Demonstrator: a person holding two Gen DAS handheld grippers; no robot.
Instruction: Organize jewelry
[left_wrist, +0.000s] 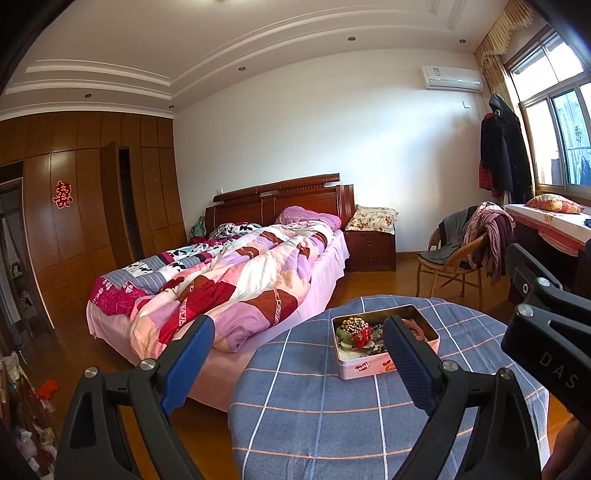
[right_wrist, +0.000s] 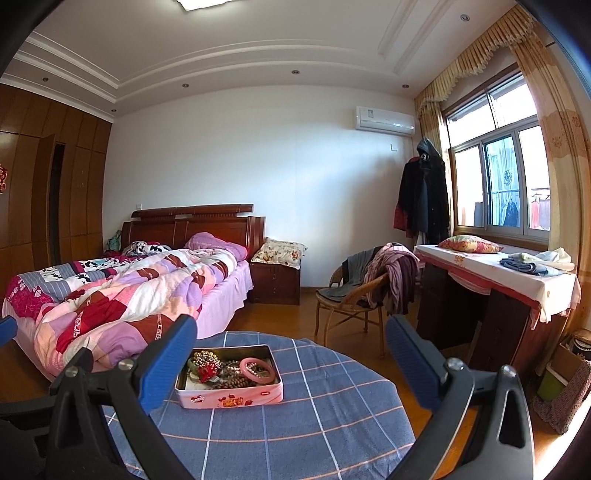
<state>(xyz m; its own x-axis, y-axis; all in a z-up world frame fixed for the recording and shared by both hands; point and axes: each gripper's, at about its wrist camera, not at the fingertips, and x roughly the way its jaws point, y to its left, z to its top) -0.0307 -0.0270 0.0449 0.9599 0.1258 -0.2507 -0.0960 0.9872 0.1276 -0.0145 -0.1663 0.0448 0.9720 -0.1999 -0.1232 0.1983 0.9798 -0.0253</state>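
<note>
A pink rectangular tin (left_wrist: 364, 365) (right_wrist: 229, 397) stands open on a round table with a blue checked cloth (left_wrist: 314, 417) (right_wrist: 314, 417). It holds a heap of jewelry: a pale bead cluster (left_wrist: 355, 325) (right_wrist: 206, 357), a red piece (right_wrist: 206, 370), brown beads (right_wrist: 232, 382) and a pink bangle (right_wrist: 258, 369). My left gripper (left_wrist: 299, 360) is open and empty, held above the table short of the tin. My right gripper (right_wrist: 291, 356) is open and empty, also short of the tin. The right gripper's body shows at the right edge of the left wrist view (left_wrist: 546, 317).
A bed with a patchwork quilt (left_wrist: 236, 280) (right_wrist: 122, 288) stands left of the table. A wicker chair with clothes (left_wrist: 465, 251) (right_wrist: 365, 288) and a covered desk (right_wrist: 498, 280) stand to the right under the window. Clutter lies on the floor at the far left (left_wrist: 26, 406).
</note>
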